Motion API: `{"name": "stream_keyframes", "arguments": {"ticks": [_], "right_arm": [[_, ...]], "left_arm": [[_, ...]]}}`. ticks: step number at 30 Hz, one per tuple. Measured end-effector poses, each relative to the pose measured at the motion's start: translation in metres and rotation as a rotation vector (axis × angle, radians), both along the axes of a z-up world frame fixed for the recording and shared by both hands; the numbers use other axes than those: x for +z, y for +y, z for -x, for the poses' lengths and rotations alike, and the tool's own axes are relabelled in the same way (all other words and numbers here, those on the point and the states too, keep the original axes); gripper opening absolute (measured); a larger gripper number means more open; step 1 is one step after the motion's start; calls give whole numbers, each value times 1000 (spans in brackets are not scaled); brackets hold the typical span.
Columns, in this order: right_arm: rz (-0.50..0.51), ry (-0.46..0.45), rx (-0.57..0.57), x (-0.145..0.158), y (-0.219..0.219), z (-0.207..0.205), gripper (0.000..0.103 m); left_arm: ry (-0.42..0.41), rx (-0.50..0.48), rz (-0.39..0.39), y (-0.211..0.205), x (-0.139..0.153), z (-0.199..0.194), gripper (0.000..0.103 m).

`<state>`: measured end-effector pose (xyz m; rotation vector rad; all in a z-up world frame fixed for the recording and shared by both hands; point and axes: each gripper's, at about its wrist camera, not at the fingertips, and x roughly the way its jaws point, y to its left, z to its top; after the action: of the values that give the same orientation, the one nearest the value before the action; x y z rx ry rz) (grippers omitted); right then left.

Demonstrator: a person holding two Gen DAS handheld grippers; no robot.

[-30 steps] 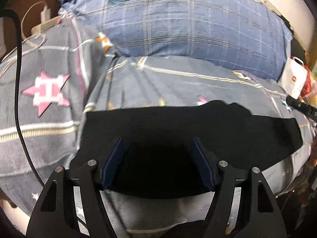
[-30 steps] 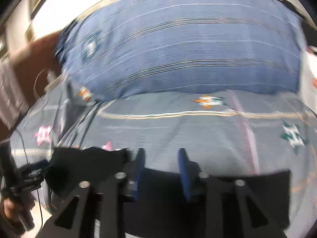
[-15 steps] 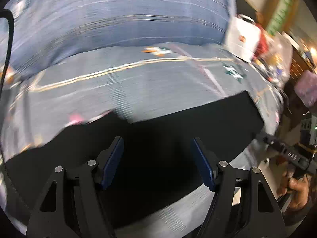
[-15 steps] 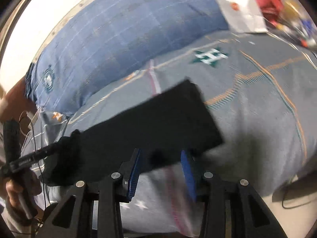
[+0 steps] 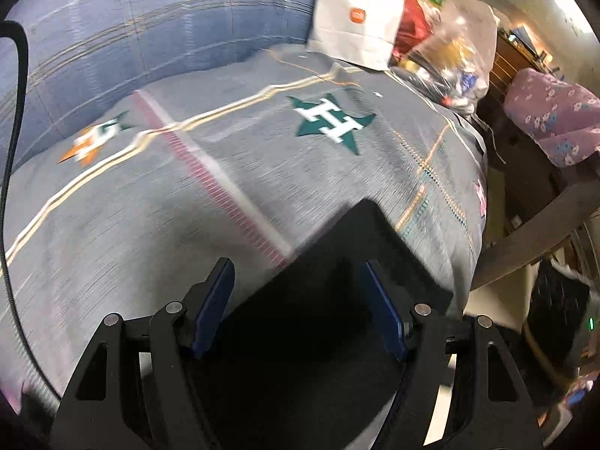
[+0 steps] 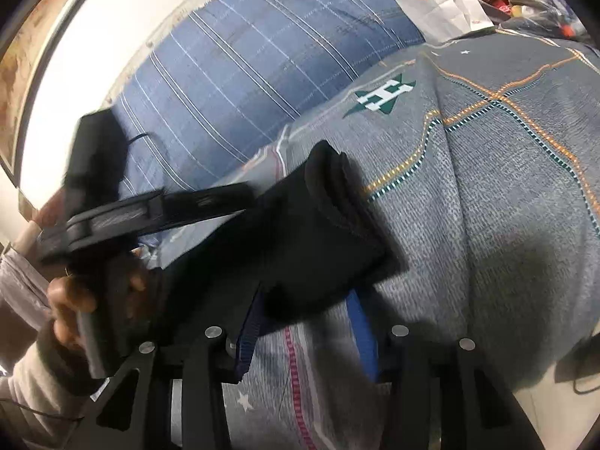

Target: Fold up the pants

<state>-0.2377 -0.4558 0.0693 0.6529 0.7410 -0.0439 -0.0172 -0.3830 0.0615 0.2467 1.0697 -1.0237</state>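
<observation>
Right wrist: black pants (image 6: pixel 300 232) hide both fingers' (image 6: pixel 362 322) tips.

Black pants (image 6: pixel 300 232) now folded shorter; left gripper (image 5: pixel 298 285) swung right.

The pants (image 5: pixel 348 300) lie on the bed (image 5: pixel 150 225), reaching toward its right edge in the left wrist view. The left gripper (image 5: pixel 298 292) hangs over them, its blue pads apart on either side of the cloth. Behind the bed's flat part, a large pillow (image 5: pixel 150 18) rests along the wall. A paper bag (image 5: pixel 356 11) stands at the pillow's right end, with a heap of plastic bags (image 5: pixel 457 56) just beside it, farther right. In the right wrist view the pants (image 6: pixel 300 232) sit before the right gripper (image 6: pixel 307 322), their end between its pads; the left gripper (image 6: pixel 150 210) is to their left.
</observation>
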Motion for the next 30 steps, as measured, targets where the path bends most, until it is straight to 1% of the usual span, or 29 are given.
{"name": "stream_keyframes", "arguments": {"ticks": [3,5,7,9,10,11,12,13,14,15,16,17,18,19,20,21,22,25,27,28,30], "right_arm": [[24,-43,4,-2,3,0,46],[32,-64,2,-3,5,-1,46],[24,-89,-8,-5,4,-3,46],[1,-111,-27,-7,1,-5,46],[-15,-118,-38,-8,-1,-7,46],[-25,-122,-44,-8,-2,-10,45],[-14,-116,-48,-7,-3,-13,32],[14,-95,-55,-5,-1,-15,23],[27,-79,-65,-4,-2,-18,14],[3,-87,-63,-1,-4,-19,13],[-9,-105,-52,7,-3,-19,13],[25,-114,-33,18,2,-20,12],[64,-125,-10,29,8,-22,12],[92,-141,23,41,15,-23,12],[110,-162,66,54,25,-25,12],[129,-179,112,66,36,-28,12],[148,-188,157,76,48,-31,12],[175,-215,321,93,87,-42,12],[192,-205,452,95,119,-54,12],[181,-173,539,89,138,-67,12],[130,-103,661,72,161,-88,12]], "left_arm": [[12,-21,-7,-30,-9,0,70],[-24,-32,11,-39,-8,4,70],[-12,-74,26,-48,-10,7,70],[-40,-101,27,-57,-12,13,60],[-49,-111,28,-59,-13,16,50],[-67,-122,27,-60,-13,18,42],[-71,-127,31,-61,-13,19,38],[-61,-124,33,-60,-12,18,32],[-38,-113,39,-57,-11,16,24],[-4,-98,54,-51,-6,11,23],[14,-85,77,-43,1,8,23],[21,-64,108,-34,11,4,23],[28,-33,144,-16,26,-1,23],[32,-16,161,-5,34,-3,23],[35,16,184,14,47,-5,23],[27,57,207,42,62,-10,23],[19,78,212,57,69,-11,23],[-31,212,205,137,90,-16,23],[-51,285,183,180,90,-15,23],[-58,311,170,194,89,-14,23],[-65,395,120,233,77,-12,23]]}}
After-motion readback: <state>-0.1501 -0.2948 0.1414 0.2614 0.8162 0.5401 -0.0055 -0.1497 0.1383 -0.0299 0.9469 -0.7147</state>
